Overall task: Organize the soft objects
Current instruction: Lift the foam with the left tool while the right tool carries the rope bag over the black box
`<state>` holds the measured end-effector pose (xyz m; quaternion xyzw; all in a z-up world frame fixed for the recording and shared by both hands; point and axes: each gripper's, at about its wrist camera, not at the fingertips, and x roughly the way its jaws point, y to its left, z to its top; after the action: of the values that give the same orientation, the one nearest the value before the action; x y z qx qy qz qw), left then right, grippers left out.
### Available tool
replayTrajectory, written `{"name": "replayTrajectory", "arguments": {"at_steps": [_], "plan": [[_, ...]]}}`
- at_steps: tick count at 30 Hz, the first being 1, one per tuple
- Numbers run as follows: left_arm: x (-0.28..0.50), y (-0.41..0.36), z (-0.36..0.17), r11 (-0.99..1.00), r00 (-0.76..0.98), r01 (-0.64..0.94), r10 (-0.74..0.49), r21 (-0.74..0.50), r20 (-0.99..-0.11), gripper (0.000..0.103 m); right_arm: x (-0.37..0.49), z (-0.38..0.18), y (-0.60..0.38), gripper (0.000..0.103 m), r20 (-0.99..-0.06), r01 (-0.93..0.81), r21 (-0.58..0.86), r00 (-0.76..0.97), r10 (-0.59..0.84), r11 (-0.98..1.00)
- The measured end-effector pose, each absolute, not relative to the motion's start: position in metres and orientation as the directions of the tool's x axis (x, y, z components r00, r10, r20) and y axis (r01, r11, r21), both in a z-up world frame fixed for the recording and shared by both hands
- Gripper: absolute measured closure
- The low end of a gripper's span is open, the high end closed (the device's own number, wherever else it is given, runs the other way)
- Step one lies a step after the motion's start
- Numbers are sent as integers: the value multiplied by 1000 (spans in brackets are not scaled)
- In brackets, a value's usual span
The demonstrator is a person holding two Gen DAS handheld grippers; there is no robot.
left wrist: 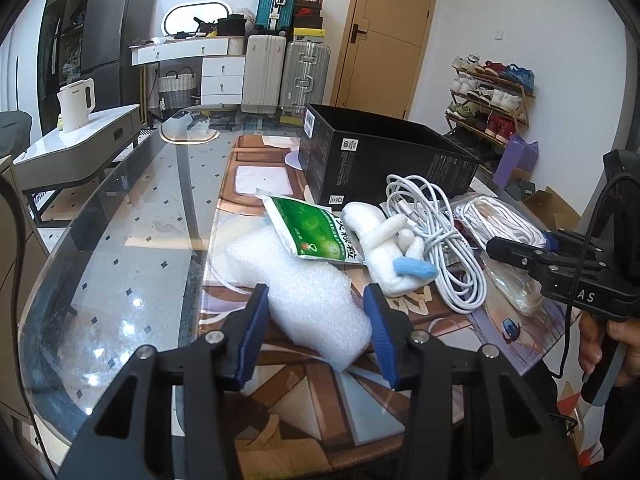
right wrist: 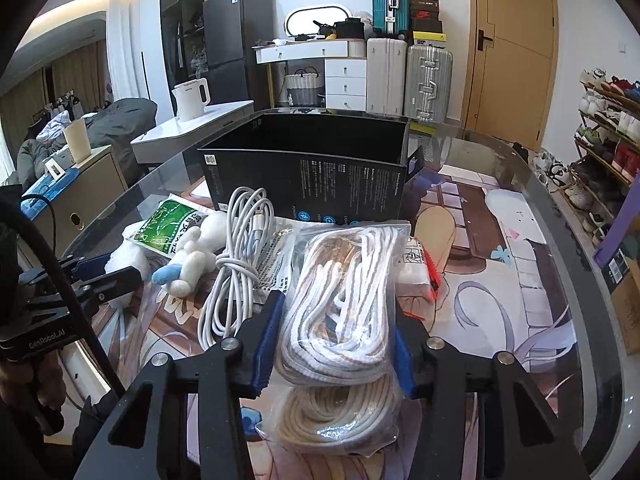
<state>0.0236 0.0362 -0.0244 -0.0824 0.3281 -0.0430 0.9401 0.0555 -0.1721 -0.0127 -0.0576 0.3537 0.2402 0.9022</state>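
A white foam sheet [left wrist: 308, 292] lies on the table between the open fingers of my left gripper [left wrist: 316, 296], which straddle its near end. A green packet [left wrist: 316, 232], a white plush toy [left wrist: 388, 248] with a blue foot, and a coiled white cable [left wrist: 440, 236] lie beyond it. My right gripper [right wrist: 336, 312] is open around a clear bag of white rope [right wrist: 344, 292], with a finger on each side of it. An open black box [right wrist: 312, 168] stands behind the pile. The plush [right wrist: 192, 252] and cable [right wrist: 236, 264] also show in the right wrist view.
The glass table [left wrist: 120, 248] carries a printed cartoon mat [right wrist: 500, 264]. A red-edged packet [right wrist: 424, 268] lies right of the rope bag. A side table with a white kettle [left wrist: 76, 104] stands to the left, suitcases and a door behind, a shoe rack to the right.
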Motion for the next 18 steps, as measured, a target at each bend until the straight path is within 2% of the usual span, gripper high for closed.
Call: {"name": "replayTrajectory", "arguments": {"at_steps": [18], "plan": [[2,43,-7,989,821,-13,-72,-145,-566,56,37,9,-186,56,-606,-468,63,684,406,882]]}}
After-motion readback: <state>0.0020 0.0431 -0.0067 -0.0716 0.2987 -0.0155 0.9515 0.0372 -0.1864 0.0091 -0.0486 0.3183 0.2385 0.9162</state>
